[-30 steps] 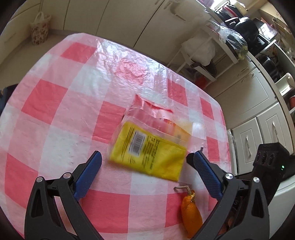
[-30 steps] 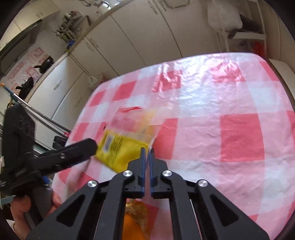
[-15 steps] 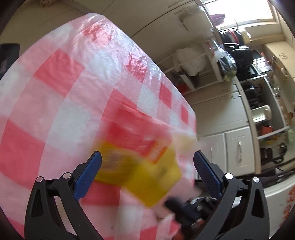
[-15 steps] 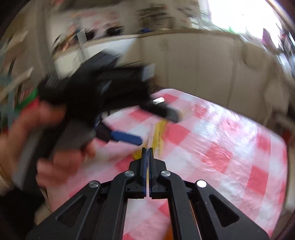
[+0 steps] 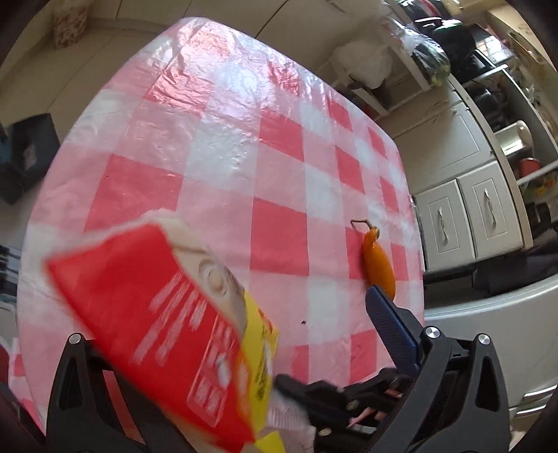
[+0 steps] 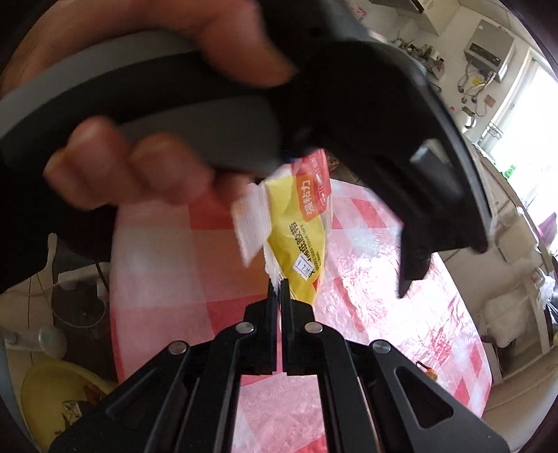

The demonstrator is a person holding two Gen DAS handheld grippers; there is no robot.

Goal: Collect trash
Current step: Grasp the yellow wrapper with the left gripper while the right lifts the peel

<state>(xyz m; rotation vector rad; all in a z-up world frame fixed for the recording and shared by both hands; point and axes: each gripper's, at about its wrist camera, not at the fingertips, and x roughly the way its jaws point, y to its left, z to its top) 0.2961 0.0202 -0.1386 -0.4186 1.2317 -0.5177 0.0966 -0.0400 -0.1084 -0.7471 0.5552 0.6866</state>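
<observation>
A red-and-white checked tablecloth [image 5: 223, 195] under a clear, wrinkled plastic sheet is spread over the table. Far right of it, pale cabinet doors [image 5: 467, 216] with metal handles are seen, with cluttered shelves [image 5: 380, 80] holding white bags farther back. A patterned basket [image 5: 69, 24] is set on the floor at the far left, and a dark box [image 5: 28, 153] nearer. In the right wrist view, a yellow bin [image 6: 59, 397] is seen below the table's near left edge.
</observation>
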